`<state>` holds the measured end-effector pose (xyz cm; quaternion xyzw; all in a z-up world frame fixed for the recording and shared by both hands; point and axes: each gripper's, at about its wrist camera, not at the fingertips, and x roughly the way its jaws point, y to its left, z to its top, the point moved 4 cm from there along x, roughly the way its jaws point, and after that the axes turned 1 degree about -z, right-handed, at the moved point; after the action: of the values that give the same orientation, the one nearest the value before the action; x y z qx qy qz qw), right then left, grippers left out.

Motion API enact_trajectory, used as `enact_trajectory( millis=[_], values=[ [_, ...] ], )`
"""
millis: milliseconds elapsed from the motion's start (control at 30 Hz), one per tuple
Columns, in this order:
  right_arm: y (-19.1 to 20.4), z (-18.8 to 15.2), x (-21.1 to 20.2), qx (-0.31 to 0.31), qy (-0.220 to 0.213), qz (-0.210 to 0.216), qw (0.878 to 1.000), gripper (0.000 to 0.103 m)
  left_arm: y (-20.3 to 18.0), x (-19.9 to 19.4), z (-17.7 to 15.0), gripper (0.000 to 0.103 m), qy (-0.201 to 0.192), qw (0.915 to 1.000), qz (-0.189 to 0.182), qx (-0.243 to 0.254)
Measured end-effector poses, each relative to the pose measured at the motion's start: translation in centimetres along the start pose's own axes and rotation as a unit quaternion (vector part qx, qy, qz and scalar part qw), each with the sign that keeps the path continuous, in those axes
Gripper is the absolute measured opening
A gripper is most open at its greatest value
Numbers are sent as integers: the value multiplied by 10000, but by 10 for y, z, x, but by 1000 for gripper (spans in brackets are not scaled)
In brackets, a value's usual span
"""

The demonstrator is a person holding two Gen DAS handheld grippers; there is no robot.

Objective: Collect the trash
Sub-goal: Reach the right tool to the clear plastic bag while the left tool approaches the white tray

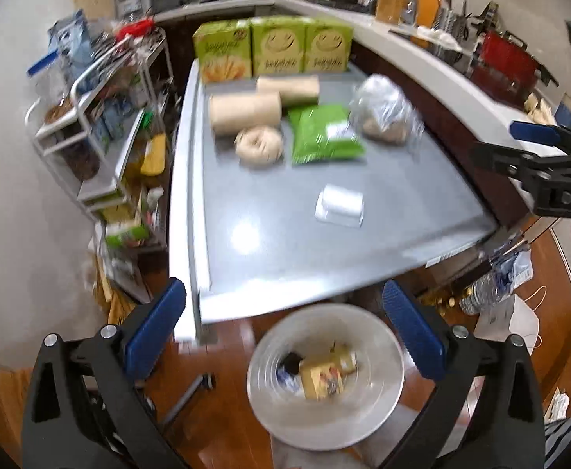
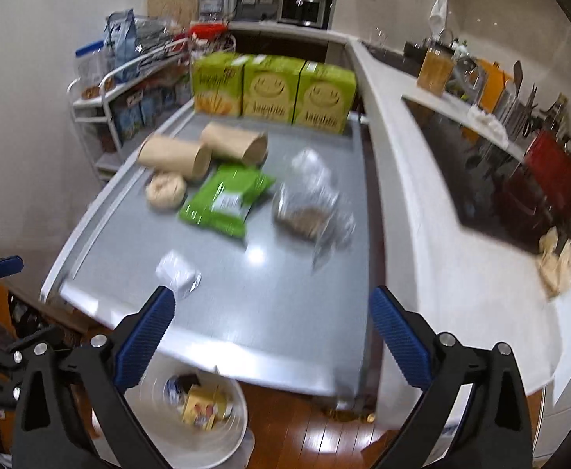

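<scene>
We are holding our left gripper (image 1: pixel 285 336) and right gripper (image 2: pixel 271 332) spread wide and empty above the white bin (image 1: pixel 387 402) of trash on the floor. One clear wrapper (image 1: pixel 340 204) is lying alone on the gray table (image 1: pixel 269 242); farther back we are counting three green boxes (image 1: pixel 275 49), two paper rolls (image 1: pixel 246 111), one green packet (image 1: pixel 324 133) and one plastic bag (image 1: pixel 383 111).

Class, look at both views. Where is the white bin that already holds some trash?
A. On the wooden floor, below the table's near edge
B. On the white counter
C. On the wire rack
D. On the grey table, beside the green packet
A: the bin sits on the wooden floor, below the near edge of the table, with a yellow wrapper inside.
</scene>
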<state>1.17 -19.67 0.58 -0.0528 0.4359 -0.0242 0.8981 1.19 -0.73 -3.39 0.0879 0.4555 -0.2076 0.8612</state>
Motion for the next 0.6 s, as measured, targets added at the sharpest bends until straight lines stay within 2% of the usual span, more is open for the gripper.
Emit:
enact_trajectory(
  millis=[133,267,467,600],
  values=[
    [-7,38,14,-184,-134,-177,9996,98,-13,11,20,101,-91,9996,-49,277],
    [-8,65,38,-437,-46,-323,9985,98,-28,30,32,101,-44,9980,-32,637],
    [0,90,100,-885,466,-220,9947,98,-39,53,35,101,152,9969,-154,755],
    [4,94,136,-1167,792,-351,9894,98,-37,62,35,101,248,9974,-230,642]
  ],
)
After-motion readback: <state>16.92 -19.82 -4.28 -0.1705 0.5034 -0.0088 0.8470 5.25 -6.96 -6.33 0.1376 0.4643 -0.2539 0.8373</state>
